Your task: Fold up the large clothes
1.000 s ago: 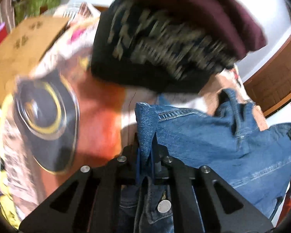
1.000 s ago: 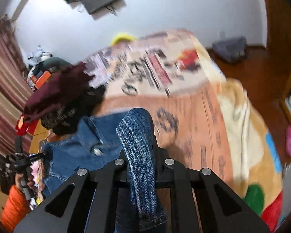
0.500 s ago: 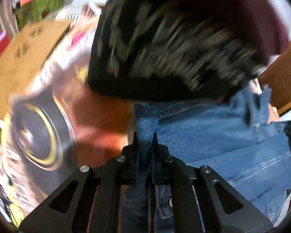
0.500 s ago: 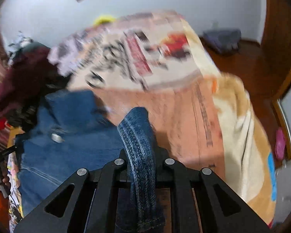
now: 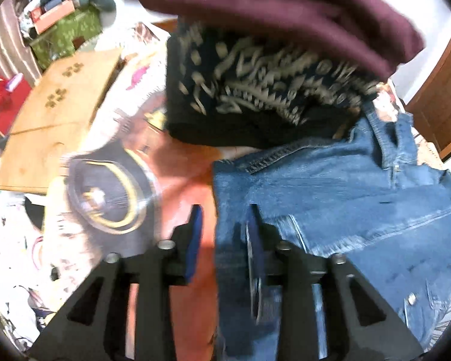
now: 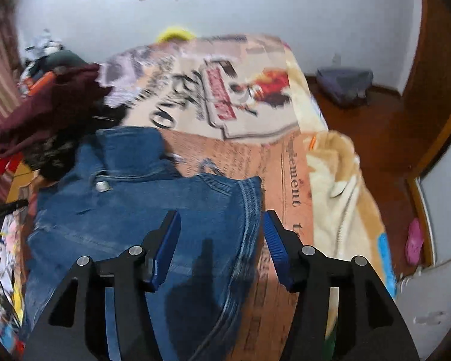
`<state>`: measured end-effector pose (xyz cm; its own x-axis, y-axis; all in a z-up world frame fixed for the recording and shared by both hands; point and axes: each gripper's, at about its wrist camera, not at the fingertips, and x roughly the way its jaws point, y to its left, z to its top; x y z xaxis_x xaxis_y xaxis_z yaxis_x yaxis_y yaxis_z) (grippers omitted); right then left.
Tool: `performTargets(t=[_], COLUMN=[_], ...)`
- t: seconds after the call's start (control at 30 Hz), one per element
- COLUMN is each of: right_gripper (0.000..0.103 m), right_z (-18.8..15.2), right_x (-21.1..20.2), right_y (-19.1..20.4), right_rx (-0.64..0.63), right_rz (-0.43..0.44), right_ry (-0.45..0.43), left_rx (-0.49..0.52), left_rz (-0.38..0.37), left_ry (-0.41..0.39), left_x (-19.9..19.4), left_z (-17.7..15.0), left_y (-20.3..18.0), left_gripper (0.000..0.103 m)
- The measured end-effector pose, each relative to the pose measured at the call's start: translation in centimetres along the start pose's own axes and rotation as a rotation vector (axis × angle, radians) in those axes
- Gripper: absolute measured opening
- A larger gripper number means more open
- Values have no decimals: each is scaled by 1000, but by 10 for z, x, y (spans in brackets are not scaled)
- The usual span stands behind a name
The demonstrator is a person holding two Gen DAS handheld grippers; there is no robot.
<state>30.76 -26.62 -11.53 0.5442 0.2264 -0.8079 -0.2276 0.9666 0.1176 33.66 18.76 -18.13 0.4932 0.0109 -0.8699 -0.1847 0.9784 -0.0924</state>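
Observation:
A blue denim jacket lies on the printed bedspread, its collar toward the clothes pile. My left gripper is open, its jaws straddling the jacket's left edge without holding it. In the right wrist view the jacket lies spread with a folded edge on its right. My right gripper is open, jaws apart over that right edge and empty.
A black patterned garment and a maroon one are piled just beyond the jacket. A cardboard sheet lies at the left. A cream blanket hangs off the bed's right edge above the wooden floor.
Both grippers were shut on denim folds; now both have opened and let go. The jacket lies flat on the bed.

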Motion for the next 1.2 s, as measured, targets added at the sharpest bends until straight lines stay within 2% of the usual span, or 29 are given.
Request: performTargets(t=[0.03,0.1,0.23,0.27,0.37,0.5,0.67,0.73,0.83,0.93,1.0,1.07,1.1,1.13,1.17,1.2], right_gripper=[53,55,73,74,75,75,75,75,75,75,71,48,42,27,18,17], right_z=[-4,-11,-29,-34,-51,-81,-120,-134,-146,-154,-157,-160,-159,-159,-159,-158], right_x=[-14,-31,-63,-70,-80,-75,-49,-36,-26,-26,-26,-30,-33,-35,-36,-38], right_y=[4,10,22,24,29,30,26,25,20,14,13,17,18,19,18,16], right_rx=[-15,-36,-100,-115,-145,-133,-69,-46,17,89,114,115,113,111,109,111], right_rz=[7,19,1,-3,-6,13,33,34,79,119,133,148,147,120,99,105], right_ry=[-8,-16,-55,-69,-73,-19,83,139,166,147,138,131,128,129,133,132], left_rx=[4,11,19,22,32,16,-8,-47,-108,-183,-229,-238,-222,-200,-171,-157], left_rz=[11,20,34,40,40,-14,-67,-131,-203,-219,-253,-300,-312,-323,-329,-335], left_ry=[-25,-52,-75,-77,-43,34,165,241,310,284,274,268,264,259,249,243], left_x=[-17,-42,-81,-83,-90,-86,-48,-27,-5,0,-2,-6,-9,-12,-17,-21], left_z=[-3,-8,-20,-21,-43,-79,-131,-152,-172,-182,-185,-189,-190,-190,-190,-189], left_y=[3,5,16,22,27,36,32,28,23,22,21,15,10,5,-2,-7], left_gripper=[44,46,60,65,68,68,68,68,68,68,68,68,68,63,50,42])
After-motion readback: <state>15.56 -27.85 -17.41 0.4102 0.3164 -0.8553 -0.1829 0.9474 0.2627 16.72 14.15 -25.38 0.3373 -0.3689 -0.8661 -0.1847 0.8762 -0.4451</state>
